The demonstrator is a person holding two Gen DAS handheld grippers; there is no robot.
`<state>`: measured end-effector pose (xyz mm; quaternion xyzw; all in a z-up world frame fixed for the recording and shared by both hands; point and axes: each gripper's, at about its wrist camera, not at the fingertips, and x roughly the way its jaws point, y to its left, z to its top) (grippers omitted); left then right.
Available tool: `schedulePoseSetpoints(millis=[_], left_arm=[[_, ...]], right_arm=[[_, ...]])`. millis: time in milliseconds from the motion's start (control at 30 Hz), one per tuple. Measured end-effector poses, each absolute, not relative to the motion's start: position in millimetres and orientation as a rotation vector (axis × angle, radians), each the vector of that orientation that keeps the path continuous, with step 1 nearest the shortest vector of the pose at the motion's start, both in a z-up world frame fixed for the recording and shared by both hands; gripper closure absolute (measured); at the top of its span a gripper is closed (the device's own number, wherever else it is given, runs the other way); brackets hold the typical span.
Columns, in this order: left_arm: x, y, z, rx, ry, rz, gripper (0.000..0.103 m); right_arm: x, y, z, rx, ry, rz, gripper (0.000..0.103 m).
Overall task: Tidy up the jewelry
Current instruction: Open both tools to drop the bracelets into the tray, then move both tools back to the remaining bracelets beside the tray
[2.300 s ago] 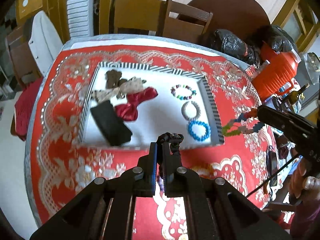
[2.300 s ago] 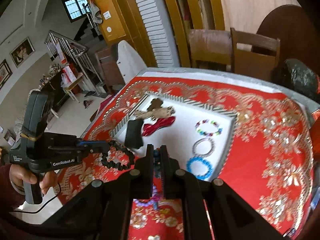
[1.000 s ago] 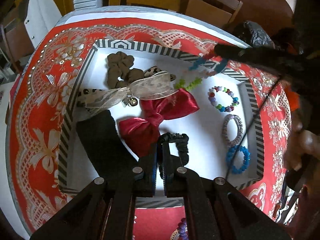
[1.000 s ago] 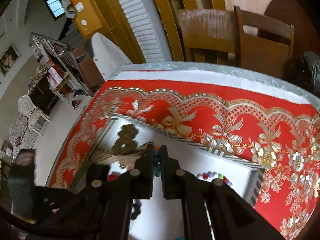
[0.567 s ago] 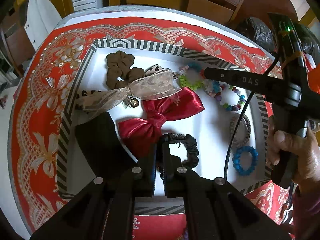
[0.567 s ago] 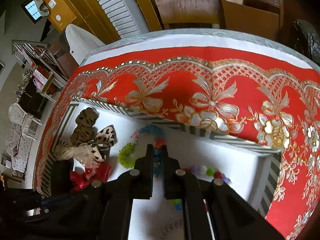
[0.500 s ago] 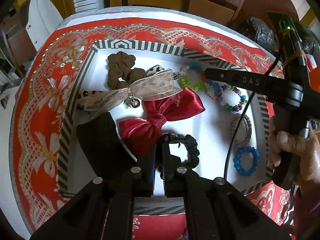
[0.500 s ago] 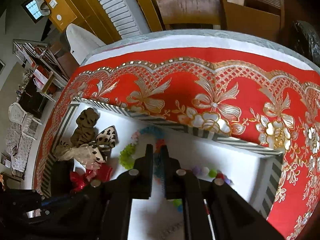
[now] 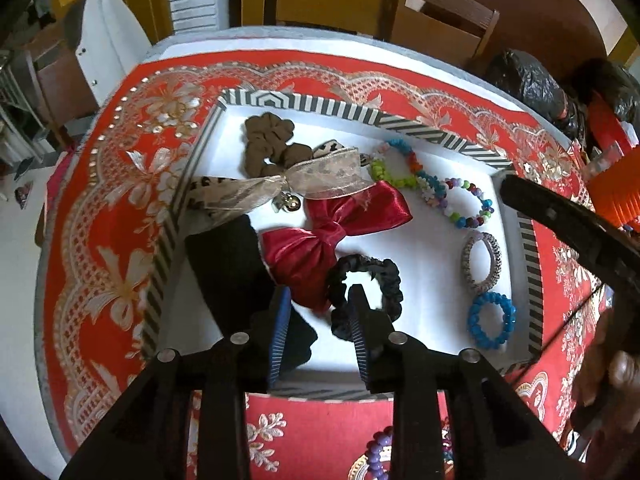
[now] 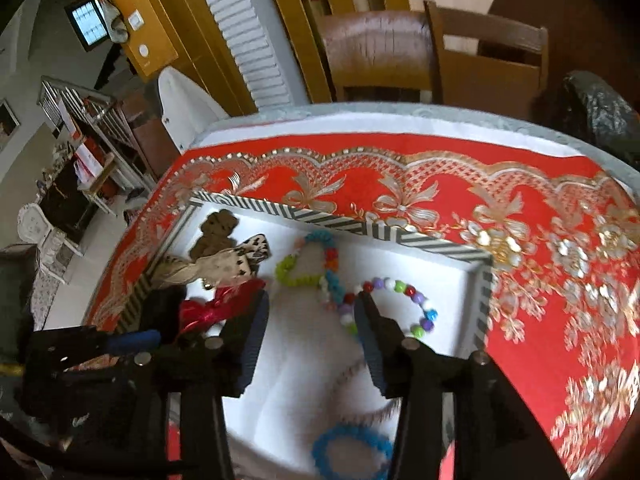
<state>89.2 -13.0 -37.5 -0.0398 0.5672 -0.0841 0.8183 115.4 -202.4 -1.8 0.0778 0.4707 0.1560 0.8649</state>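
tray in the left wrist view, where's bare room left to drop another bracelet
Bare white floor lies between the red satin bow and the grey bracelet, and along the near wall of the tray between the black scrunchie and the blue bracelet. The far-left corner is crowded with bows and scrunchies.

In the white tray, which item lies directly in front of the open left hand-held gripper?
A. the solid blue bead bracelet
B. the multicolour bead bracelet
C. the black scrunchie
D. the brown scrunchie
C: the black scrunchie lies on the tray floor at the tips of the left hand-held gripper, whose jaws stand apart.
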Motion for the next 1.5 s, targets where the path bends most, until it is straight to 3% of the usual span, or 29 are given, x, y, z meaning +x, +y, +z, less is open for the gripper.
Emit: schedulePoseSetpoints(millis=[200, 667, 1500], left_arm=[[71, -12, -15, -0.063, 1.152, -0.16, 0.085], [12, -16, 25, -0.011, 1.056, -0.141, 0.085], [-57, -12, 31, 0.043, 1.02, -0.134, 0.085]], right_arm=[[76, -212, 21, 0.198, 0.934, 0.309, 0.048], [-14, -211, 64, 0.188, 0.851, 0.279, 0.044], [-93, -197, 59, 0.178, 0.865, 0.233, 0.041]])
